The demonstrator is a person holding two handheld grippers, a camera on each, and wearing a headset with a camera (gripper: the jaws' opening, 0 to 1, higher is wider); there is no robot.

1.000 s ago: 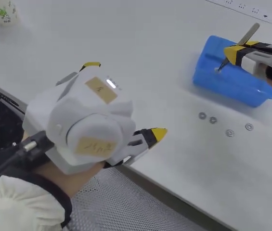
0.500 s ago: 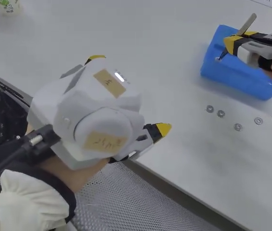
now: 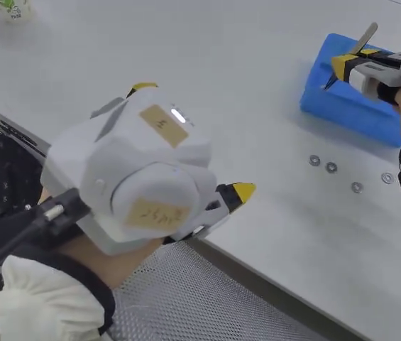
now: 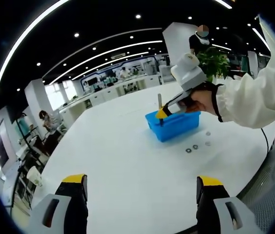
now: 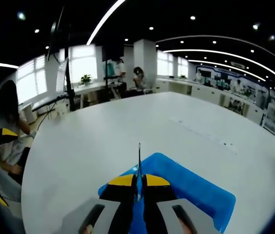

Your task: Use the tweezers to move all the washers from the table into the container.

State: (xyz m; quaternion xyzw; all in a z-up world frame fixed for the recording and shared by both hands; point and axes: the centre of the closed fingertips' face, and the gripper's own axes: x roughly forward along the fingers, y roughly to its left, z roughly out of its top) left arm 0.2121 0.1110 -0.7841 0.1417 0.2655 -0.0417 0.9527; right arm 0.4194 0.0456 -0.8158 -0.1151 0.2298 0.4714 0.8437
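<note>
Washers (image 3: 331, 168): four; container (image 3: 349, 117): one; tweezers (image 3: 365, 34): one.

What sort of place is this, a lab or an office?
Probably a big open-plan lab or office: a wide white table, curved ceiling light strips, people at other desks, a potted plant.

The right gripper (image 3: 338, 67) was cut off by the head view's right edge, and the container's (image 3: 342, 106) right end was hidden behind it. What the tweezers' (image 3: 365, 35) tips held was too small to be told. The cup (image 3: 12, 8) was cut off at the top.
</note>
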